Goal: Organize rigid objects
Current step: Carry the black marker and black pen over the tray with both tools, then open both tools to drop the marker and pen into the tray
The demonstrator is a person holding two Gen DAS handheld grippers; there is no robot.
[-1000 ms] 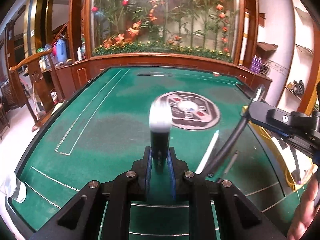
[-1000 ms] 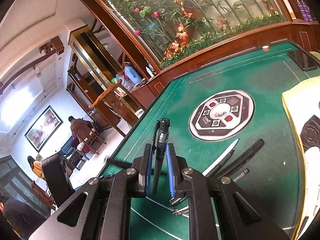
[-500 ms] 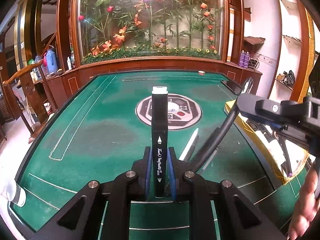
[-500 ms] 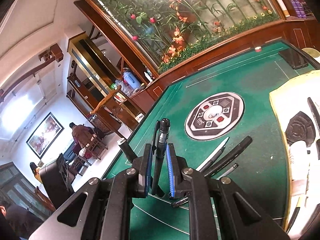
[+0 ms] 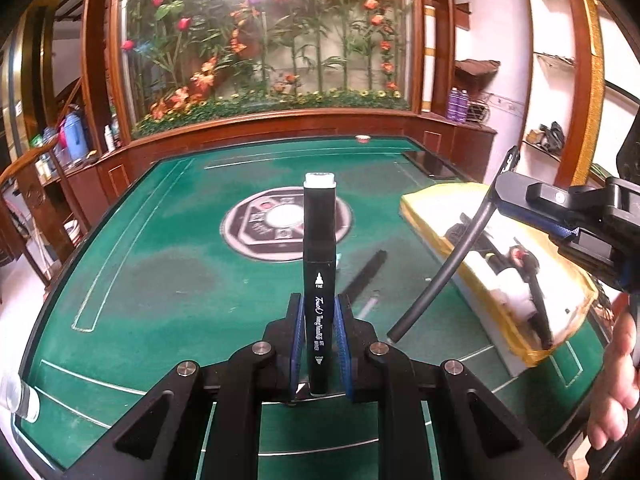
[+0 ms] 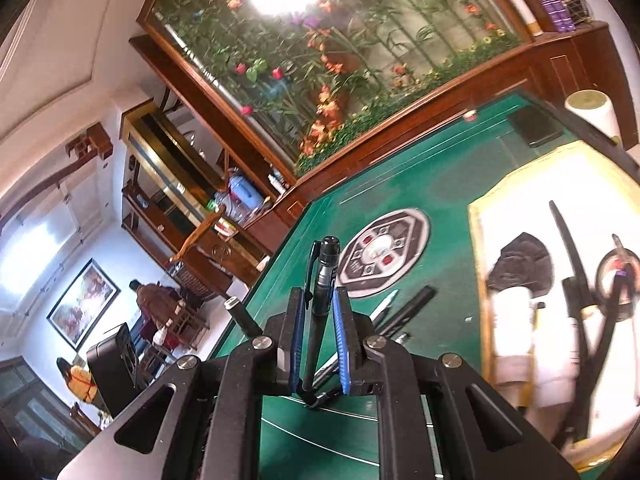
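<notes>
Evidently we were midway through carrying two writing tools toward the yellow-rimmed tray [image 5: 412,210] at the right of the green mahjong table [image 5: 160,264]. Our left gripper [image 5: 319,320] was pinched nearly closed on a black art marker [image 5: 319,248], which stood upright between the blue pads with its pale cap end on top. Our right gripper [image 6: 319,320] was likewise pinched almost closed on a dark clip pen [image 6: 323,276], its clip toward the left pad; in the left view that pen slanted down from the right gripper [image 5: 532,208] over the table near the tray's edge.

We judged the step in hand to be the transport, with the deposit not yet made. The tray already held a white tube-like item [image 6: 516,332], a long black stick [image 6: 568,244] and other pieces we could not make out through the blur. Several pens [image 6: 408,308] lay loose on the felt beside the central dice panel [image 6: 384,256], so more trips seemed likely. The next move called for bringing each tool over a bare patch of the tray, lowering it near flat, and only then letting the pads part.

On the marker barrel we could read "Touch", "ART MARKER" and a small "FINE" under a nib symbol; the middle word was too distorted to read.
</notes>
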